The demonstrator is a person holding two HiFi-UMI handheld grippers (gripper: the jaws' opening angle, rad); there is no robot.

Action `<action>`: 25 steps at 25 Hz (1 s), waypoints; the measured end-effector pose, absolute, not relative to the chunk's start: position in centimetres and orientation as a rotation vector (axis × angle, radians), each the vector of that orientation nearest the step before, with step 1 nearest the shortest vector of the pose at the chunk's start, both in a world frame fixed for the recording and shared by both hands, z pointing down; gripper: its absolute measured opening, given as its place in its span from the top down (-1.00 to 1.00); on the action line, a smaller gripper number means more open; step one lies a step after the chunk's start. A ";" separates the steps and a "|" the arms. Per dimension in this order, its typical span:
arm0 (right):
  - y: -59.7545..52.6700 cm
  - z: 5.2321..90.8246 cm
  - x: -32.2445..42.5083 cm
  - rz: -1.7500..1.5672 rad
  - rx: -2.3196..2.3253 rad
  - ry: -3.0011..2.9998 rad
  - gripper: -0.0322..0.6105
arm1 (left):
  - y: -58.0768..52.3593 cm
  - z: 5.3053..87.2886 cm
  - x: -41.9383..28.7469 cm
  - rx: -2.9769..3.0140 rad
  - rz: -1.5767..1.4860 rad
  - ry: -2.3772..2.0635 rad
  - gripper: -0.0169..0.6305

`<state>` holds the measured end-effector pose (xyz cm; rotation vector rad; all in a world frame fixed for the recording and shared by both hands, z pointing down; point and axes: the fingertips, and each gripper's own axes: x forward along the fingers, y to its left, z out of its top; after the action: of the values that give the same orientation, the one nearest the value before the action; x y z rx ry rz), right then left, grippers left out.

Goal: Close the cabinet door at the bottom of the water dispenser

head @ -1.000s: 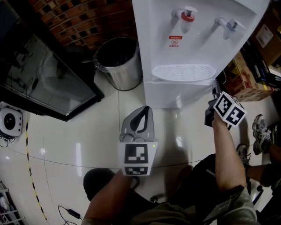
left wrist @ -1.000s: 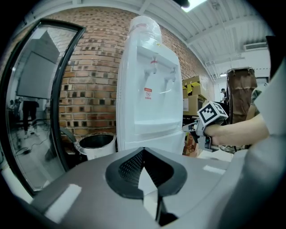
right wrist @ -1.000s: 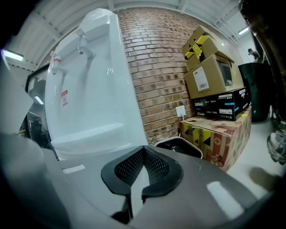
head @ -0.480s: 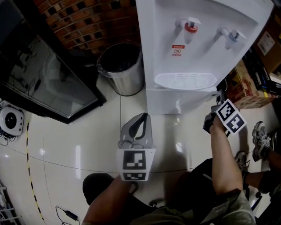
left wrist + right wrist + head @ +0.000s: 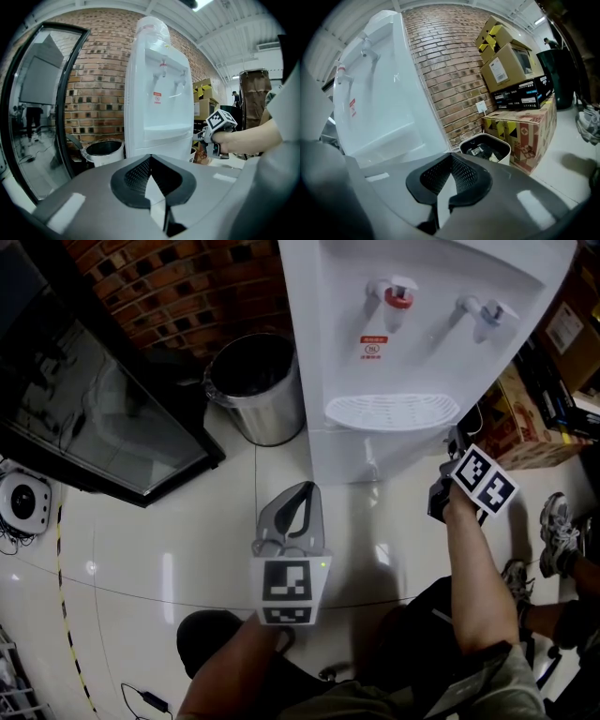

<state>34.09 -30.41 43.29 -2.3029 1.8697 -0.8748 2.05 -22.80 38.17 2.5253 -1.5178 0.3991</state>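
Observation:
The white water dispenser (image 5: 394, 352) stands at the top middle, with a red and a blue tap over a drip tray. Its lower cabinet front (image 5: 361, 451) looks flush from above, and I cannot make out a door edge. My left gripper (image 5: 306, 487) is shut and empty, pointing at the cabinet front from a short way back. My right gripper (image 5: 457, 442) is shut and empty beside the dispenser's lower right corner. In the left gripper view its own jaws (image 5: 150, 158) hide the cabinet's lower part. The right gripper (image 5: 451, 157) looks along the dispenser's side wall (image 5: 379, 108).
A steel waste bin (image 5: 255, 381) stands left of the dispenser, and a black glass-fronted cabinet (image 5: 94, 399) further left. Cardboard boxes (image 5: 520, 136) and a small white bin (image 5: 485, 147) sit right of the dispenser by the brick wall. A shoe (image 5: 560, 531) is at far right.
My right gripper has sunk a little and rolled slightly beside the dispenser's right corner. The left gripper has stayed where it was.

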 end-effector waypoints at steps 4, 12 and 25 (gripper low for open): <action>-30.3 42.6 33.8 -0.860 -2.318 1.893 0.90 | -22.8 37.9 1.9 2.530 0.388 -1.520 0.94; -28.0 38.7 31.1 -0.729 -2.387 2.048 0.90 | -22.1 36.5 1.2 2.555 0.351 -1.514 0.94; -21.5 28.6 21.4 -0.356 -2.270 2.322 0.90 | -17.4 30.1 -4.7 2.601 0.216 -1.546 0.94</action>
<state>21.44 -21.54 28.57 -2.2697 2.3223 -0.3565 -4.65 -17.42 30.11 2.6006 -1.5458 0.2155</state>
